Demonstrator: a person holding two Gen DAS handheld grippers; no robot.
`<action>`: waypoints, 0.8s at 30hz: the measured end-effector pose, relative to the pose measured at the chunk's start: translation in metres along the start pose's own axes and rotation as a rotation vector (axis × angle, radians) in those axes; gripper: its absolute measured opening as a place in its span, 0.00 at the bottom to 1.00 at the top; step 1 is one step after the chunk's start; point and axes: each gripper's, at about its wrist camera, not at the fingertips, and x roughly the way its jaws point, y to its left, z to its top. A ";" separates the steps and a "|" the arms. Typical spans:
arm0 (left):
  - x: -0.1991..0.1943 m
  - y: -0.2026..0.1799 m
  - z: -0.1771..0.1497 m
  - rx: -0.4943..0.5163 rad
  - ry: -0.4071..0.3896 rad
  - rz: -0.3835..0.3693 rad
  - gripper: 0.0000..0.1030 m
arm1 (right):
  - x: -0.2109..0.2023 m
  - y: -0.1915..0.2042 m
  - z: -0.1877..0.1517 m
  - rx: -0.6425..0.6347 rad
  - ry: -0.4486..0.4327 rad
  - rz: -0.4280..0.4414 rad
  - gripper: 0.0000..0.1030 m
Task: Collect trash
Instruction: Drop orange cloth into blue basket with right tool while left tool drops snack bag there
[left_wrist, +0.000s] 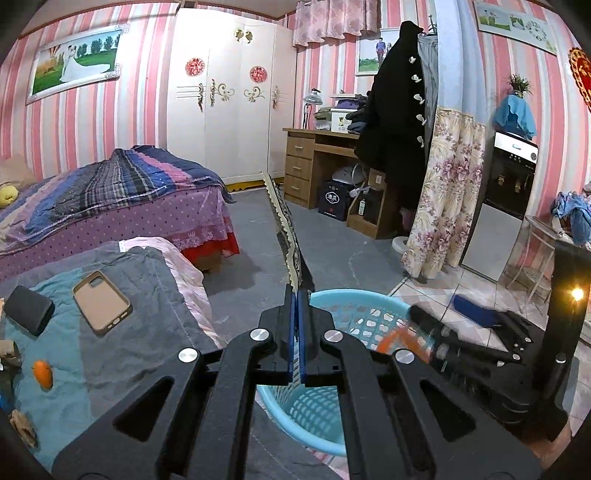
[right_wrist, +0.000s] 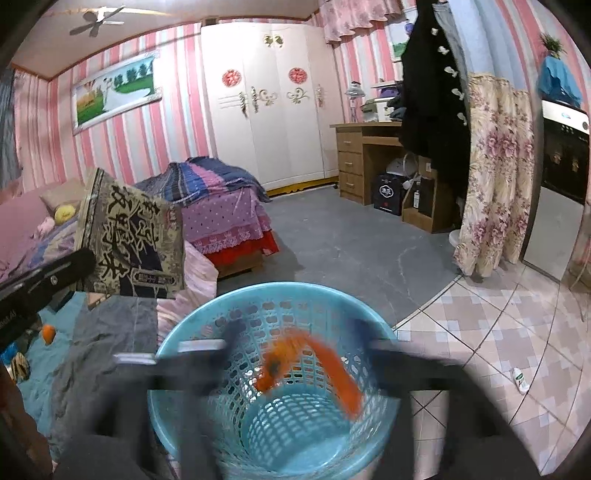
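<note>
1. Your right gripper (right_wrist: 295, 354) sits directly over the blue basket (right_wrist: 192, 435), jaws spread wide with nothing pressed between them. The orange wrapper (right_wrist: 314, 365) is a blur between the fingers and inside the basket's mouth, so by the look of it it's dropping in (too smeared to say whether it has landed).

2. Your left gripper (left_wrist: 297, 295) is clenched on the snack packet (left_wrist: 286, 229), pinching one bottom edge. From its own camera the packet stands edge-on, its long axis running up and away from the jaws; from the right camera you see its printed face, hanging over the bed edge just left of the basket.

3. Here's the relation that counts: the basket (left_wrist: 373, 295) lies just below and to the right of your left jaws. The packet sticks out beyond the near rim, so my read is you carry it right until its lower end is over the opening, then let go.

4. More waits on the bed blanket (left_wrist: 122, 354): a small orange piece (left_wrist: 43, 373) and crumpled scraps near the left edge, closer to your left hand. The phone (left_wrist: 101, 302) and dark case (left_wrist: 28, 309) aren't trash, I'd judge.

5. On the tiled floor (right_wrist: 480, 332), right of the basket, lies a small white bottle (right_wrist: 520, 380).
</note>
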 end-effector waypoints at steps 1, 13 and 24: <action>0.001 0.000 0.000 -0.005 0.003 -0.003 0.00 | -0.001 -0.001 0.001 0.003 -0.009 -0.001 0.76; 0.013 -0.004 0.000 -0.041 0.024 0.000 0.45 | -0.004 -0.017 0.006 0.090 -0.047 -0.025 0.76; -0.032 0.068 -0.007 -0.115 0.011 0.153 0.45 | 0.005 0.033 0.004 -0.015 -0.001 0.093 0.76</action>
